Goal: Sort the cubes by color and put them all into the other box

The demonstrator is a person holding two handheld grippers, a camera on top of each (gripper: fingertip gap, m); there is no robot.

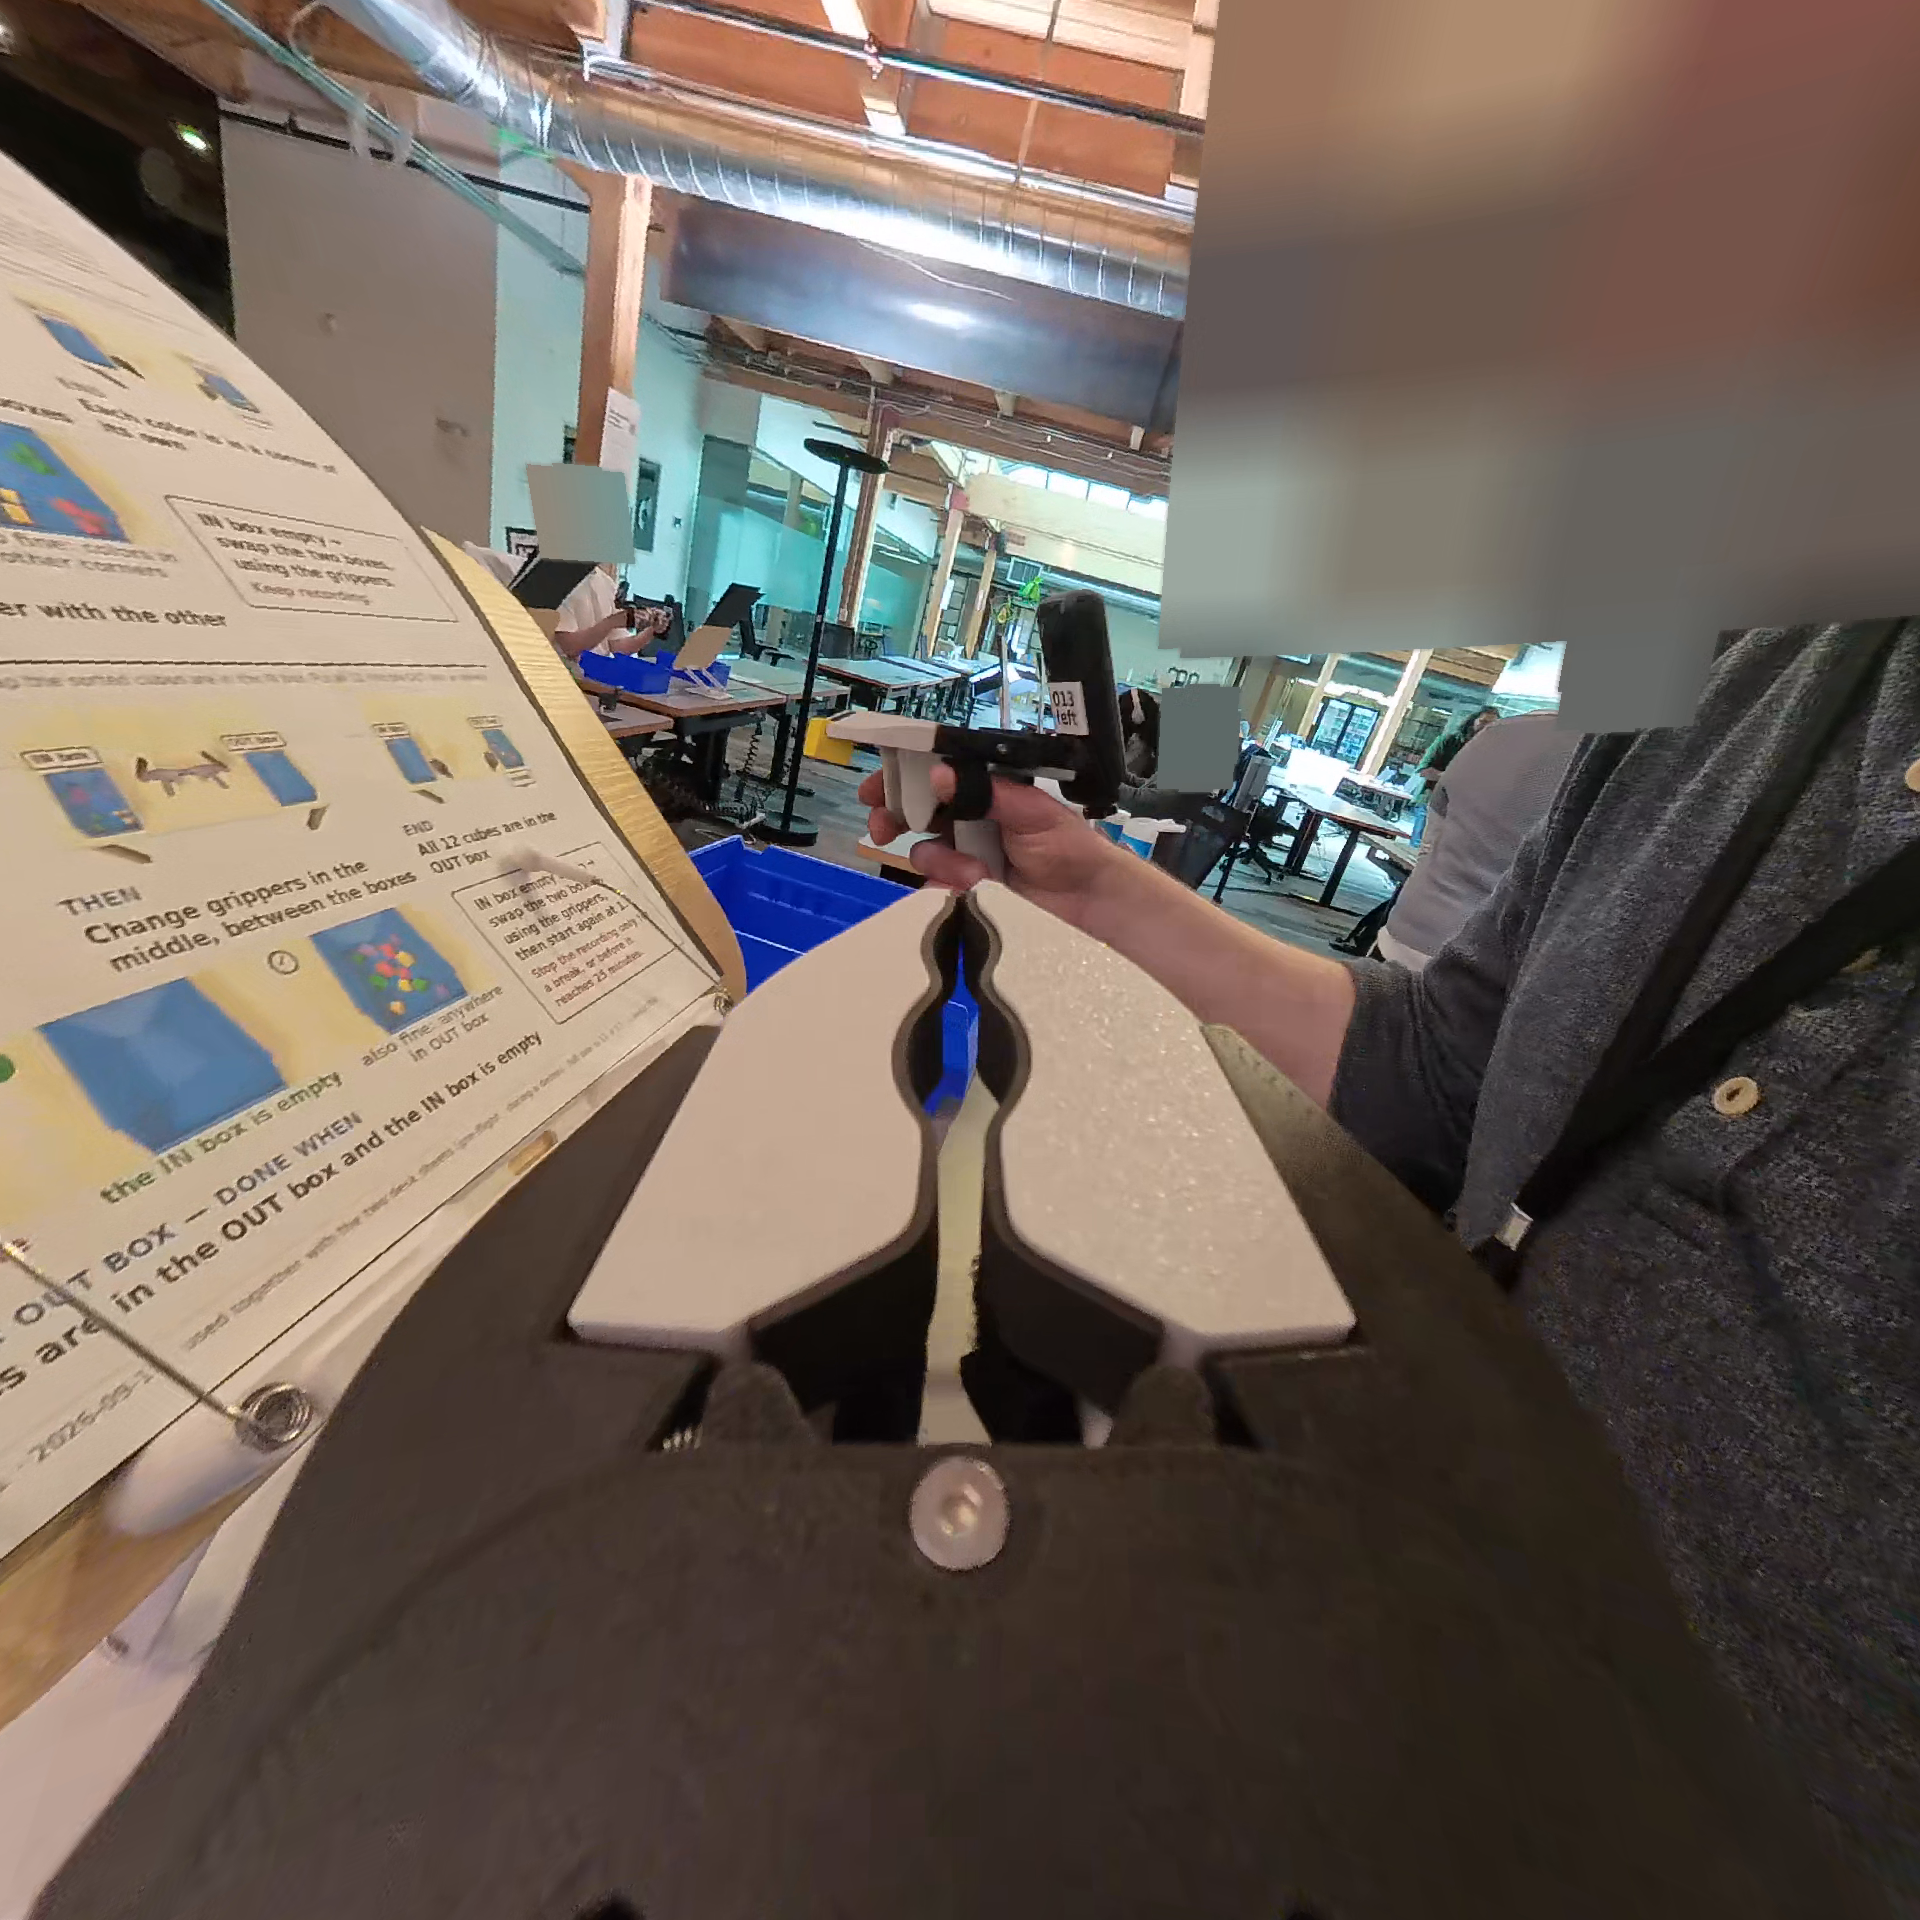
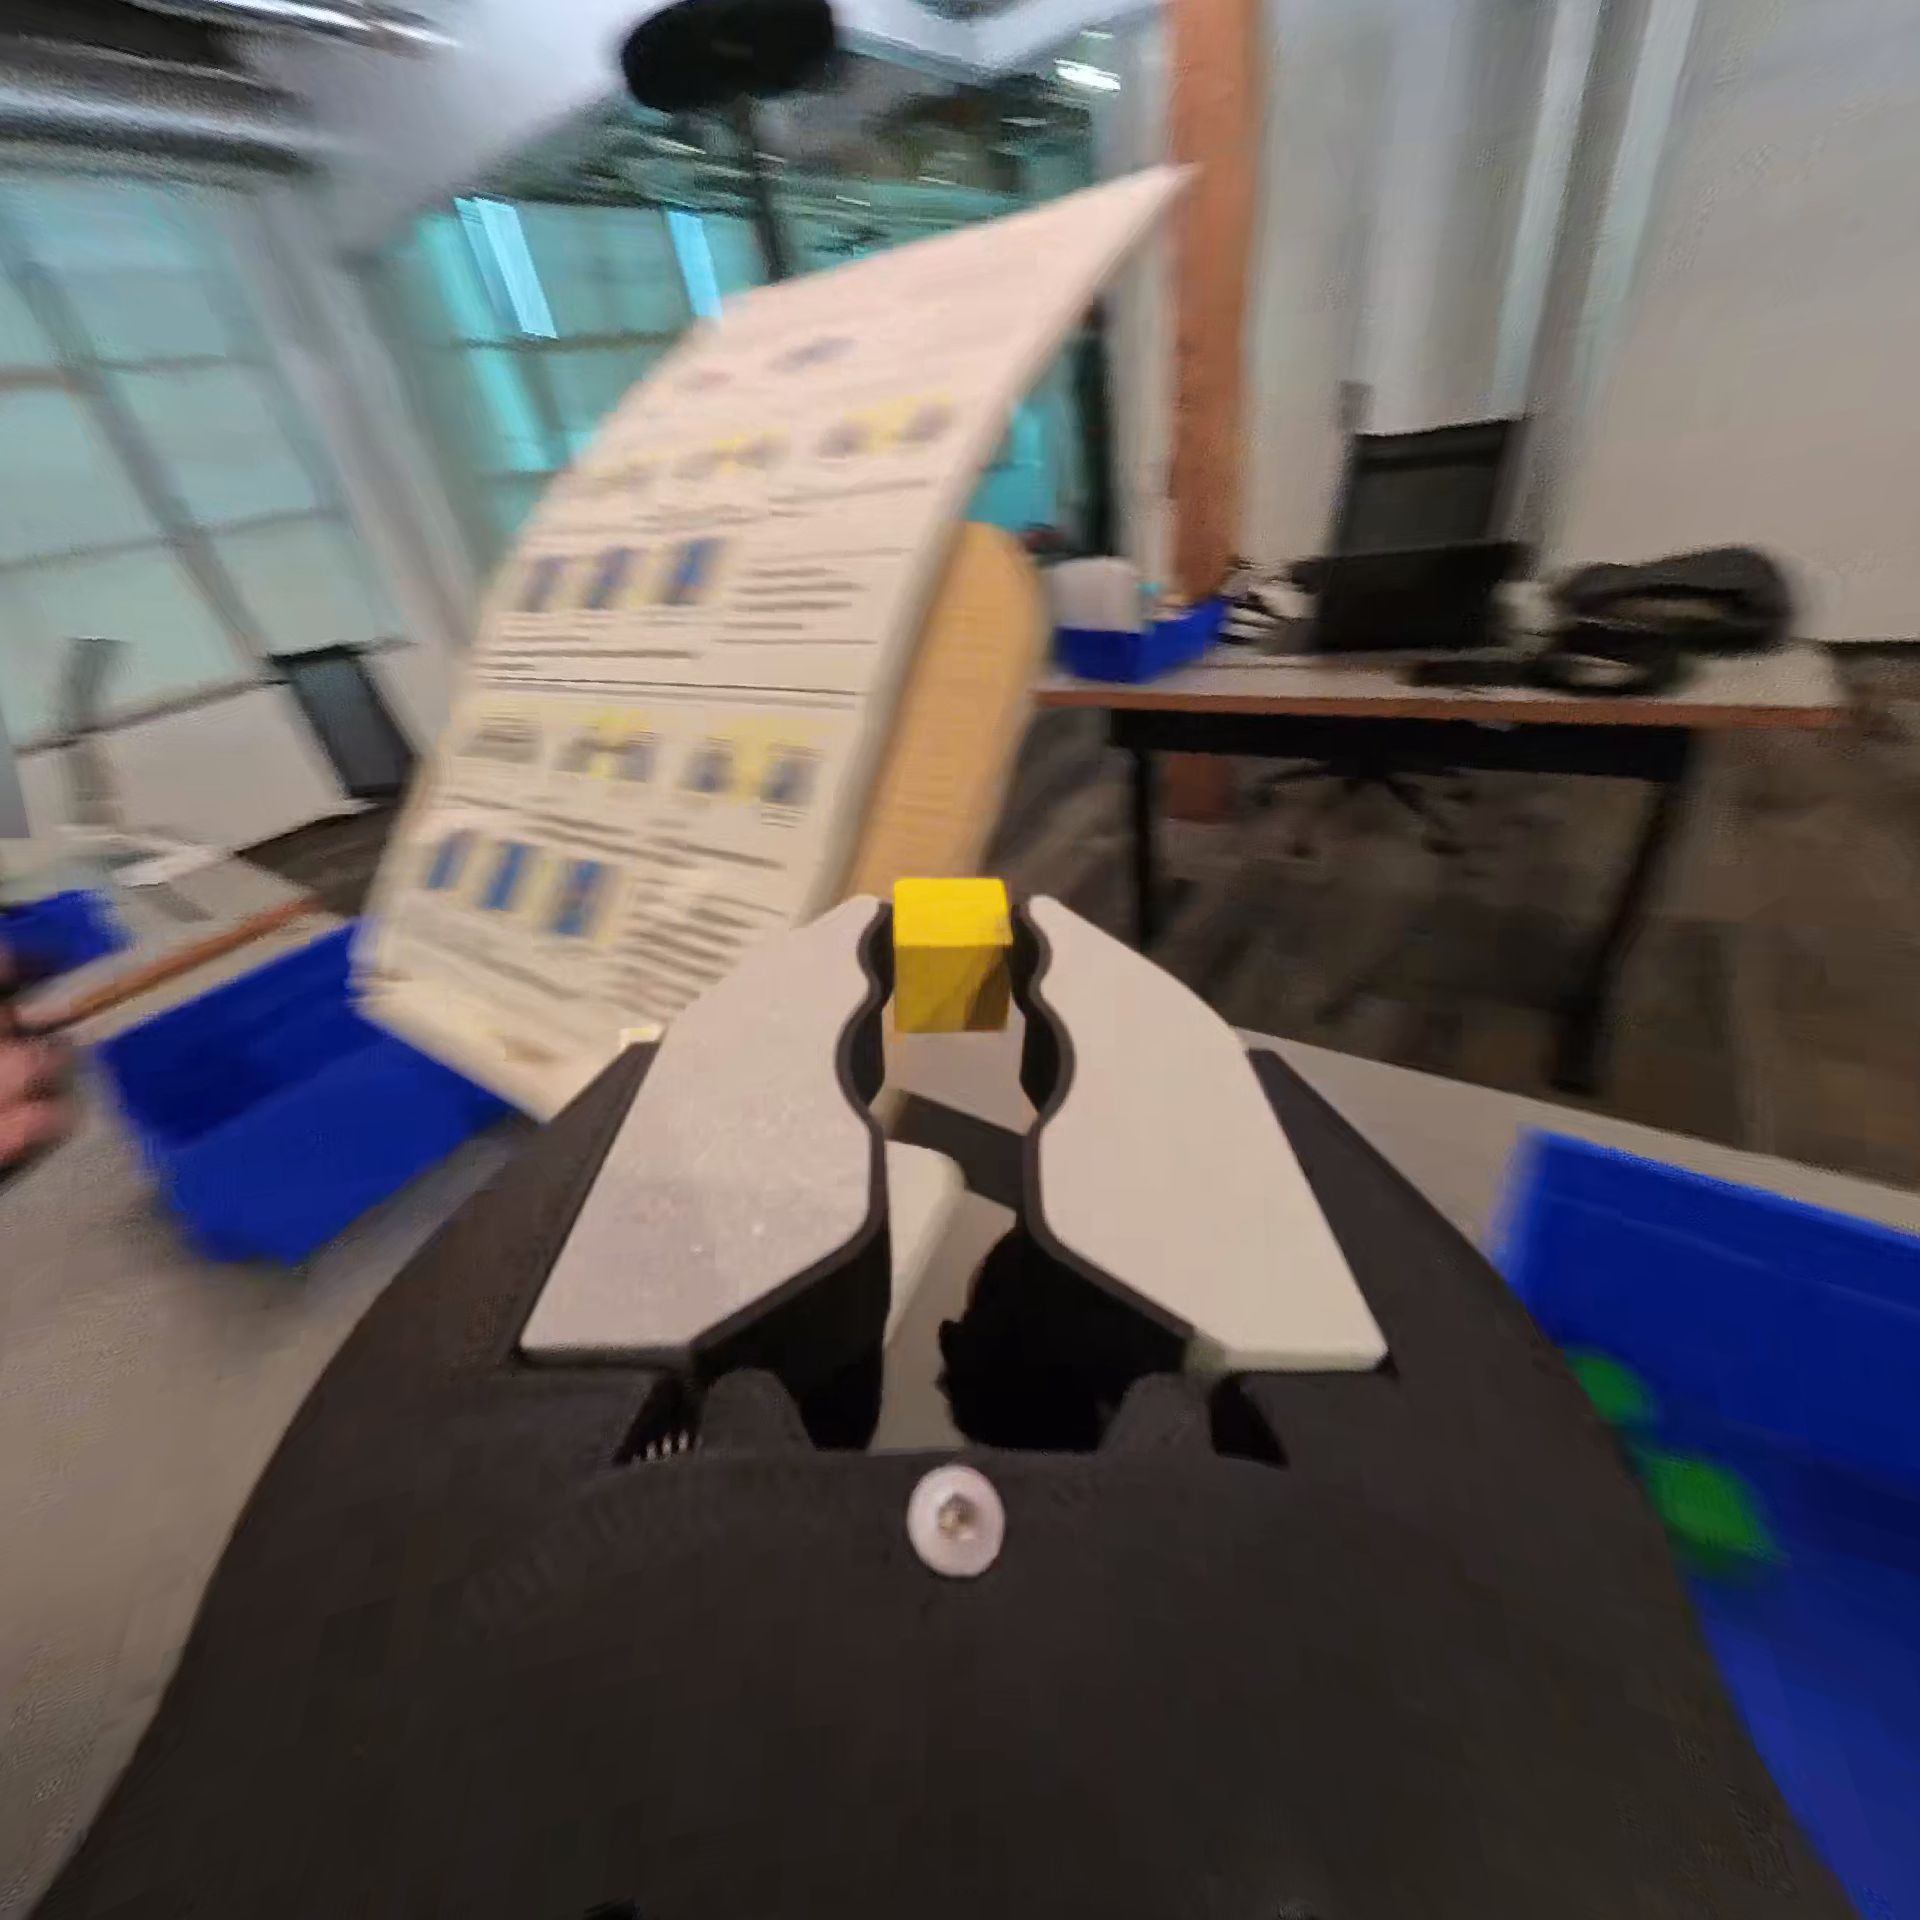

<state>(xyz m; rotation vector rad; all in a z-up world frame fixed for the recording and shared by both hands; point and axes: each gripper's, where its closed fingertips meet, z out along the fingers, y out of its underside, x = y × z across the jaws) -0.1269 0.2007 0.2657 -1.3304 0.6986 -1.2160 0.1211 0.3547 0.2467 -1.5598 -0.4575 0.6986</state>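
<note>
My left gripper (image 1: 961,906) is shut with its fingertips touching and nothing between them; it is raised and points over a blue box (image 1: 790,894). A hand holds the other gripper (image 1: 935,743) in the air beyond my left fingertips. My right gripper (image 2: 951,935) is shut on a yellow cube (image 2: 951,961), with both pads pressed on its sides, held in the air above the table. In the right wrist view a blue box (image 2: 281,1122) stands at the left, and another blue box (image 2: 1714,1299) at the right holds green cubes (image 2: 1704,1507).
A curved instruction sheet on a wooden stand (image 1: 260,831) rises between the boxes; it also shows in the right wrist view (image 2: 727,644). A person in a grey knit top (image 1: 1714,1143) stands close on the right. Other desks and chairs (image 2: 1455,707) lie behind.
</note>
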